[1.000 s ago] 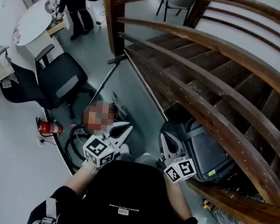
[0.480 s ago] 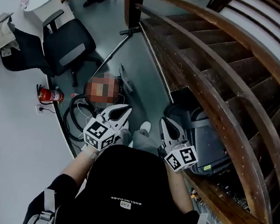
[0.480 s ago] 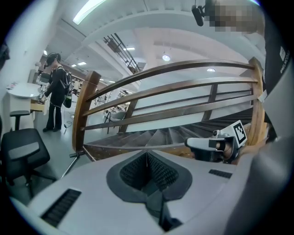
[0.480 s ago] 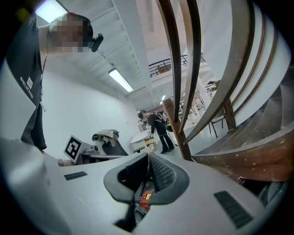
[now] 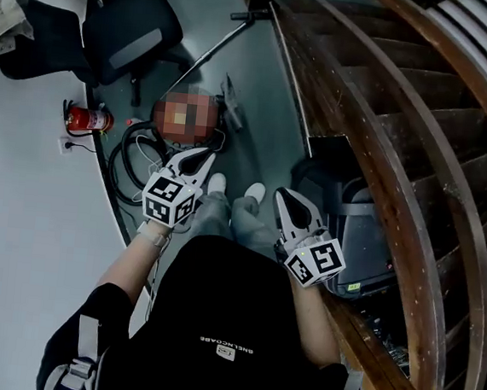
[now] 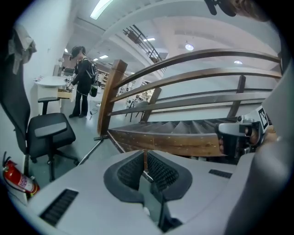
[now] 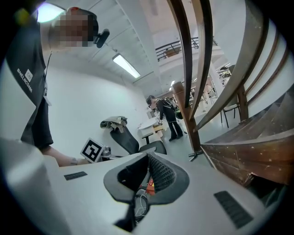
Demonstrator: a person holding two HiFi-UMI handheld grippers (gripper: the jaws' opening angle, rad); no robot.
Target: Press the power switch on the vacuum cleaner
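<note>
The vacuum cleaner stands on the grey floor ahead of my feet, its body mostly under a mosaic patch. Its coiled black hose lies to the left, and its metal wand runs up toward the stair post. My left gripper hangs shut just below and right of the hose, its tips pointing at the vacuum, apart from it. My right gripper is also shut, with nothing in it, above the floor beside a dark bin. In the left gripper view the left gripper points at the wooden stairs. The right gripper faces the office chair.
A curved wooden staircase with railings fills the right side. A dark grey bin stands at its foot. A red fire extinguisher sits by the white wall at left. A black office chair is further back. A person stands far off.
The head view has tipped further down, and my shoes now show. Both grippers stay shut. The vacuum and hose now lie closer to the left gripper's tips.
</note>
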